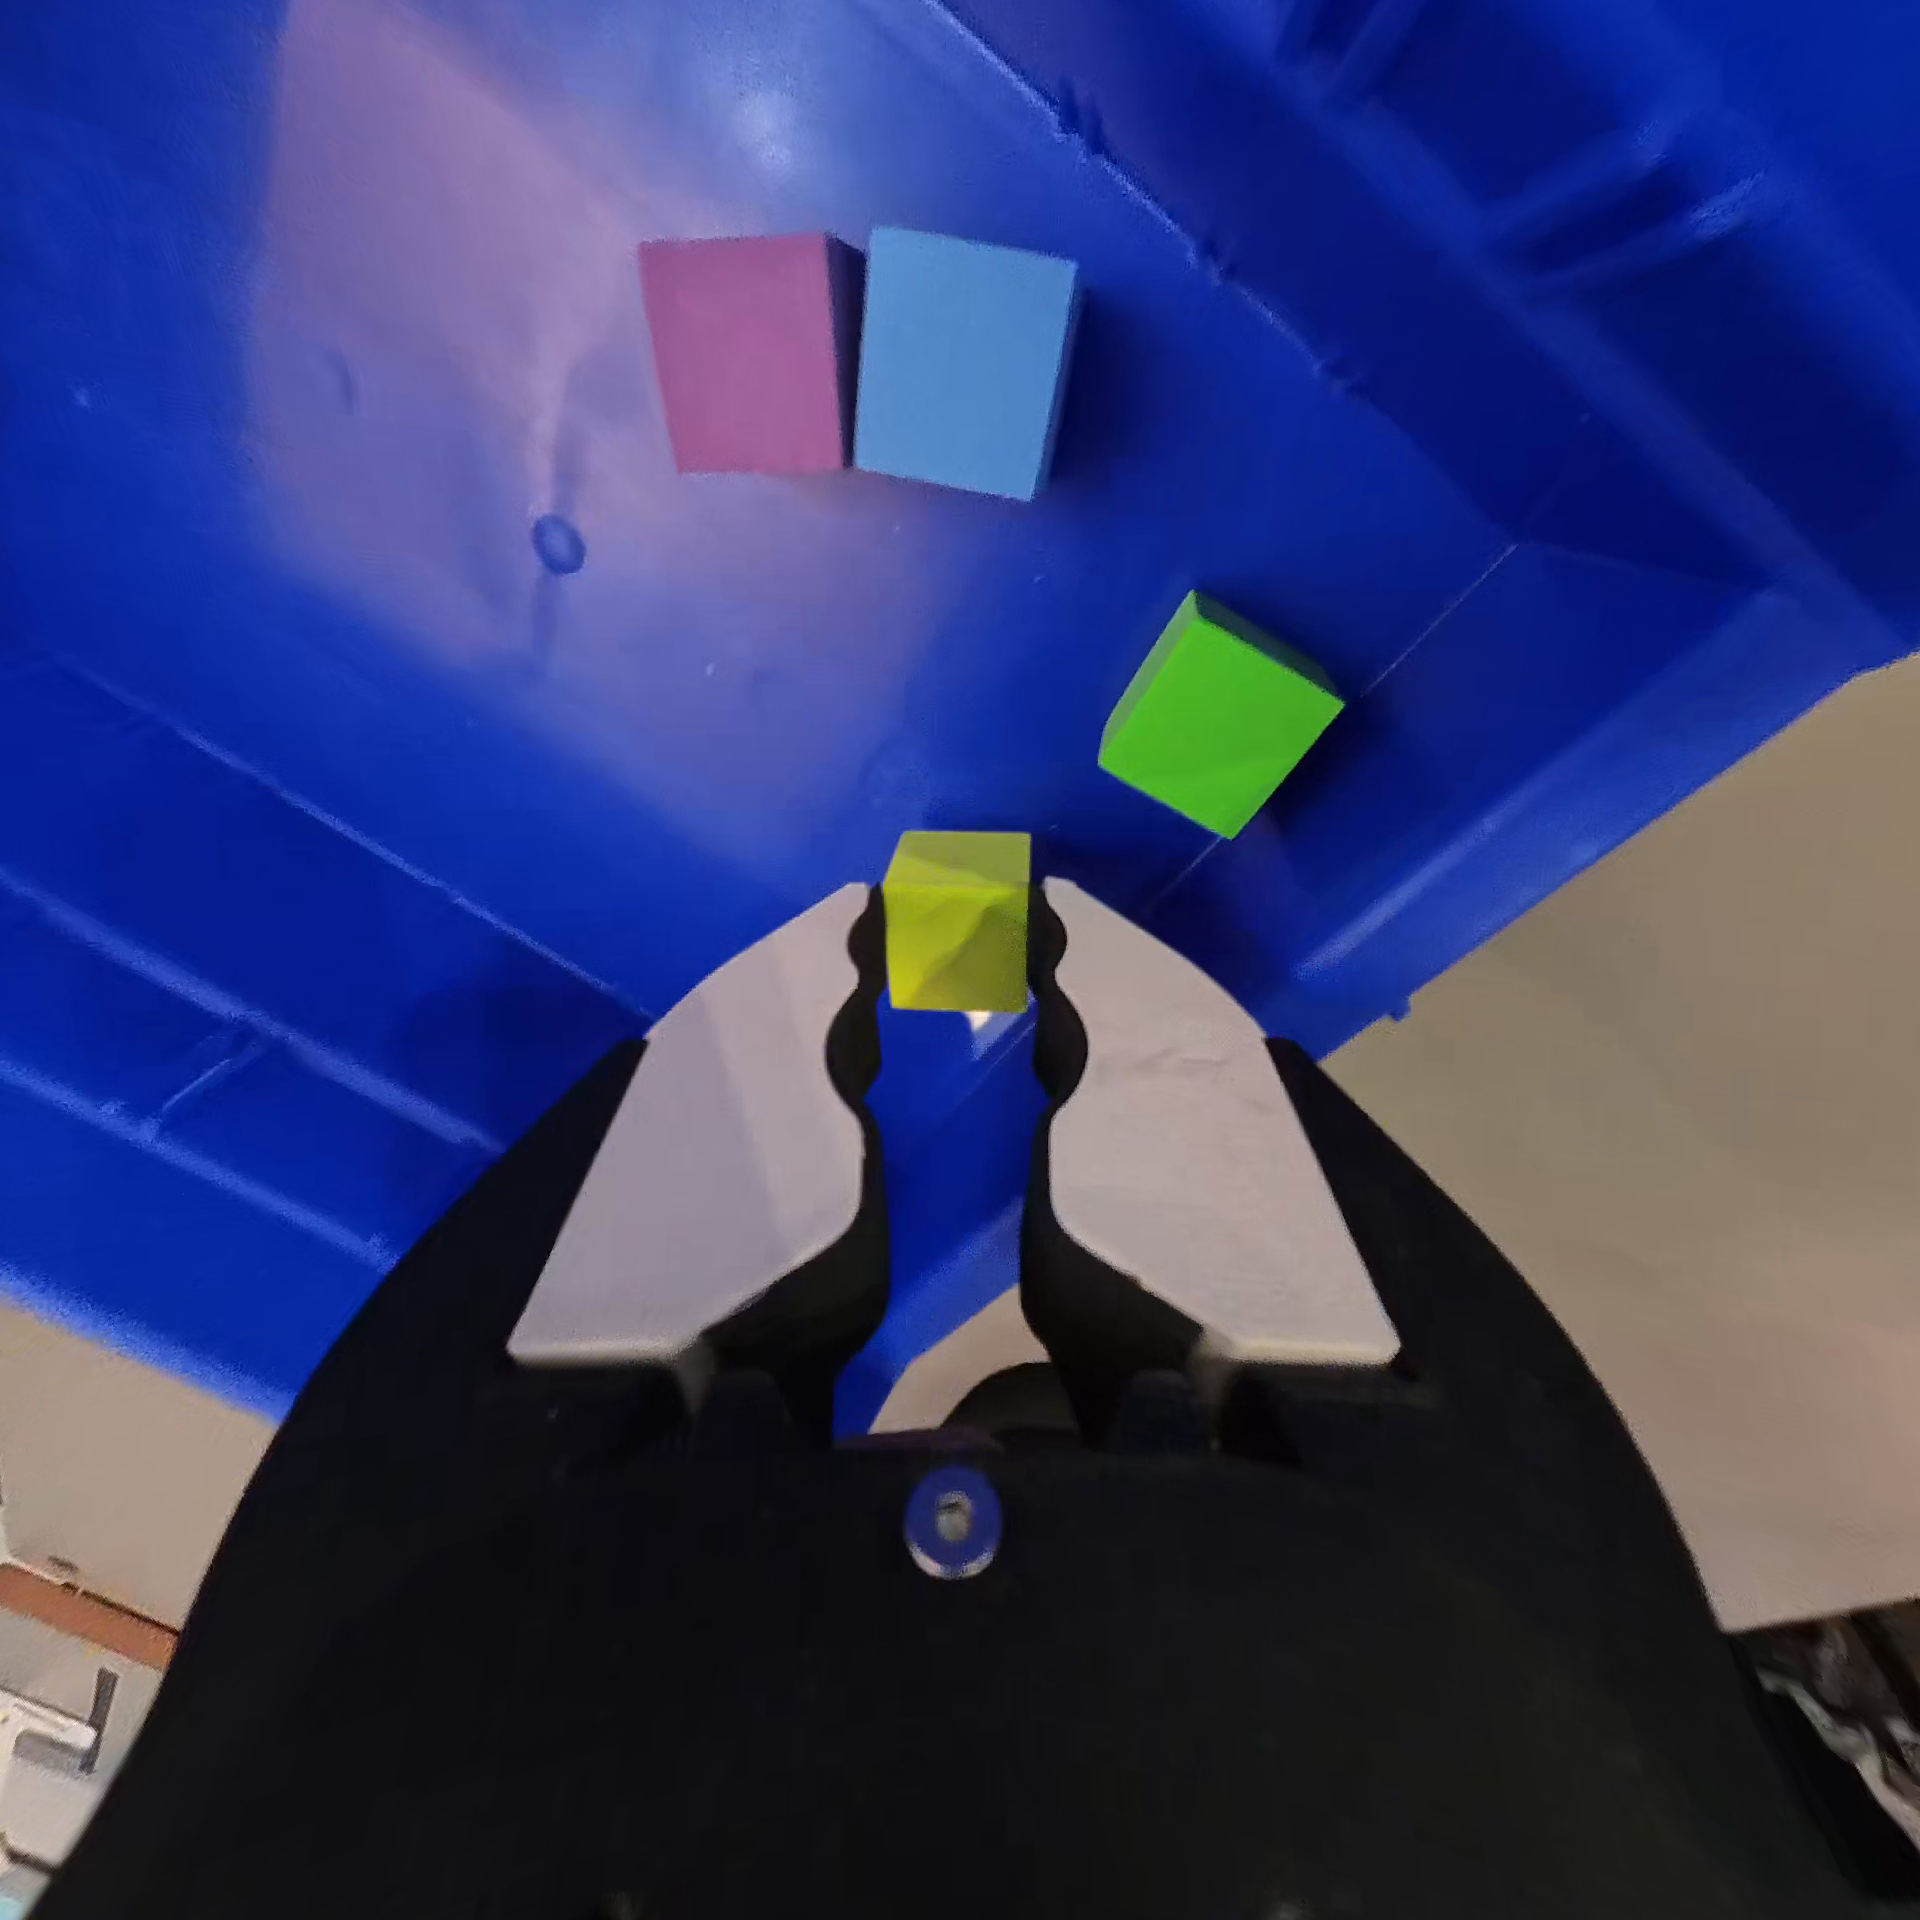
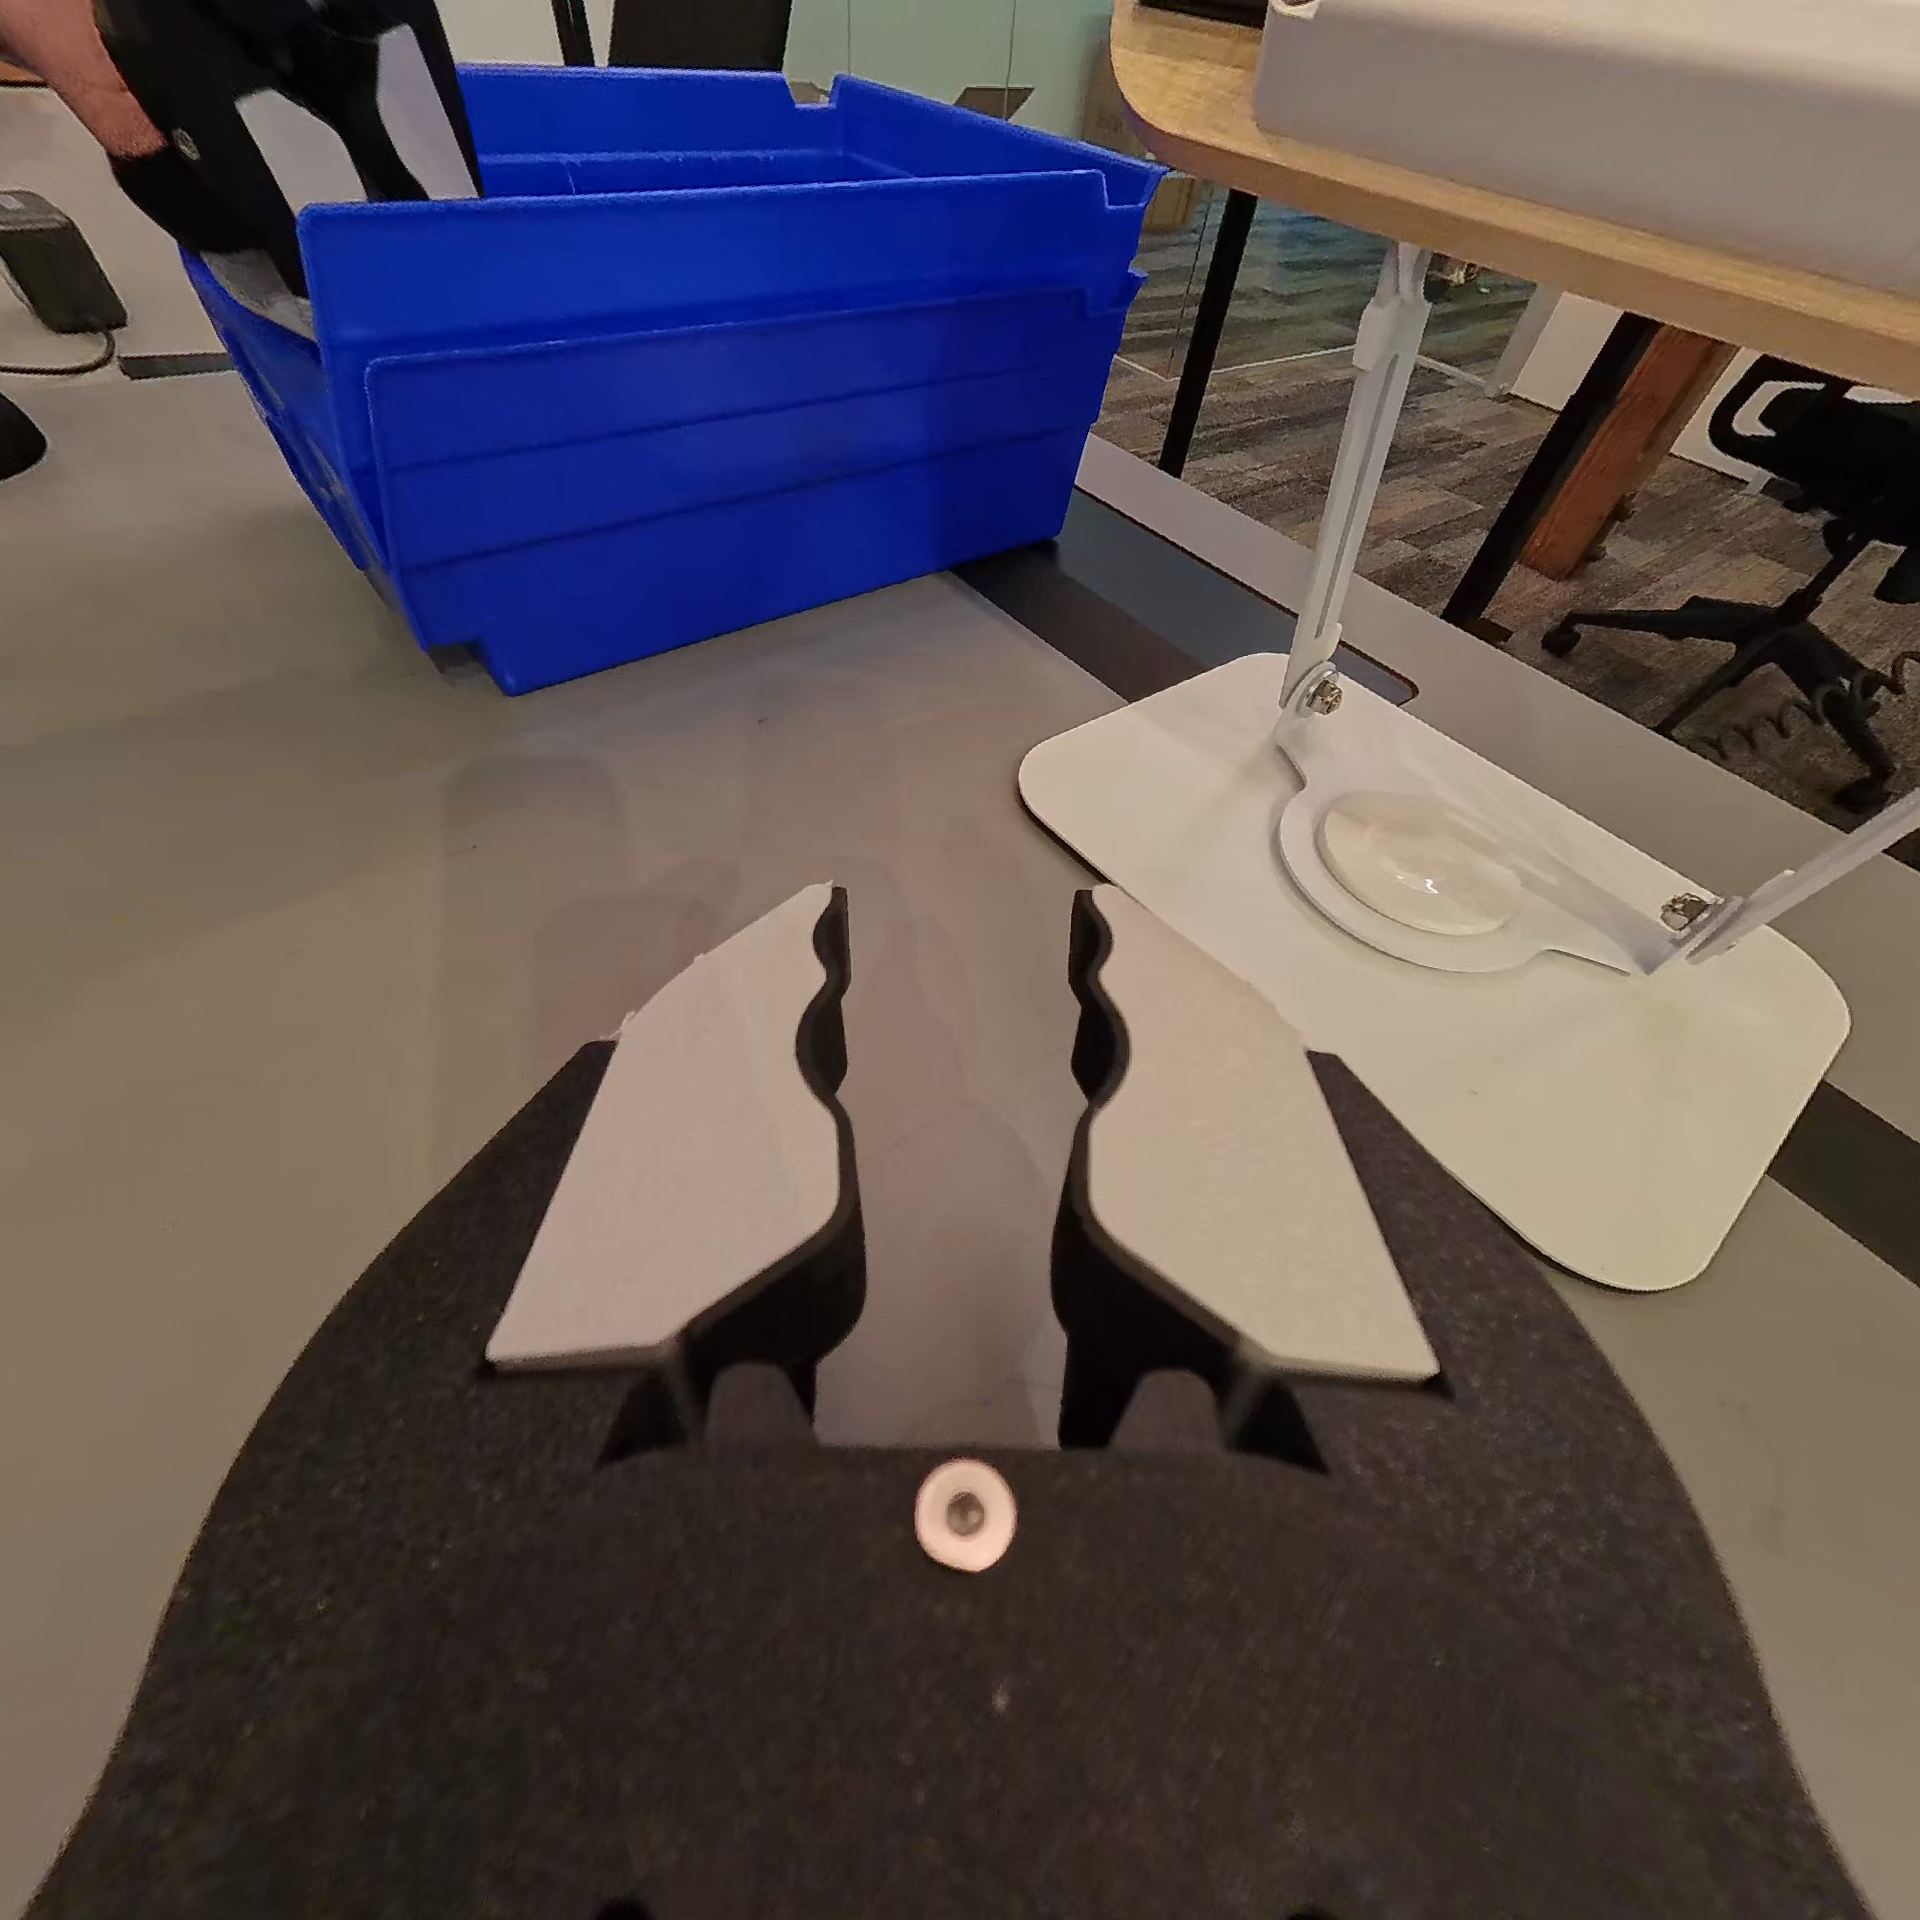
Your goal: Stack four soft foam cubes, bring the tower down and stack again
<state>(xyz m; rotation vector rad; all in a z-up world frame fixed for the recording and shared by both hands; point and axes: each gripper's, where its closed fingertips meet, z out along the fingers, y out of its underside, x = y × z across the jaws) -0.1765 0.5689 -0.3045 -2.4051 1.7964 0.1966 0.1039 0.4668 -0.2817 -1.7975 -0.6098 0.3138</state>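
A yellow-green foam cube (image 1: pixel 956 920) sits clamped at the very tips of the left gripper (image 1: pixel 954 935), both dark pads pressing its sides, the jaws closed to about the cube's width. Creases run across its near face, a sign of the squeeze. The cube hangs over the floor of a blue plastic bin (image 1: pixel 416 779), whether clear of it or resting on it the blurred view does not make certain.

Beyond the held cube, to its right, a bright green cube (image 1: pixel 1216 717) lies on the bin floor, turned at an angle and near the bin's side wall. Farther off, a magenta cube (image 1: pixel 748 353) and a light blue cube (image 1: pixel 961 358) stand side by side, their facing sides touching or very nearly so. All three lie singly on the floor, none stacked on another.

Outside the bin, the right gripper (image 2: pixel 961 935) hovers over a grey tabletop (image 2: pixel 260 831), its jaws parted by a moderate gap with only bare table showing between the pads. The bin's outer wall stands ahead and to its left, where the left gripper reaches down inside from a person's hand (image 2: pixel 94 83). To the right rests the white base plate of a stand (image 2: pixel 1403 1039); a wooden desk (image 2: pixel 1299 177) and office chair (image 2: pixel 1818 582) fill the background.
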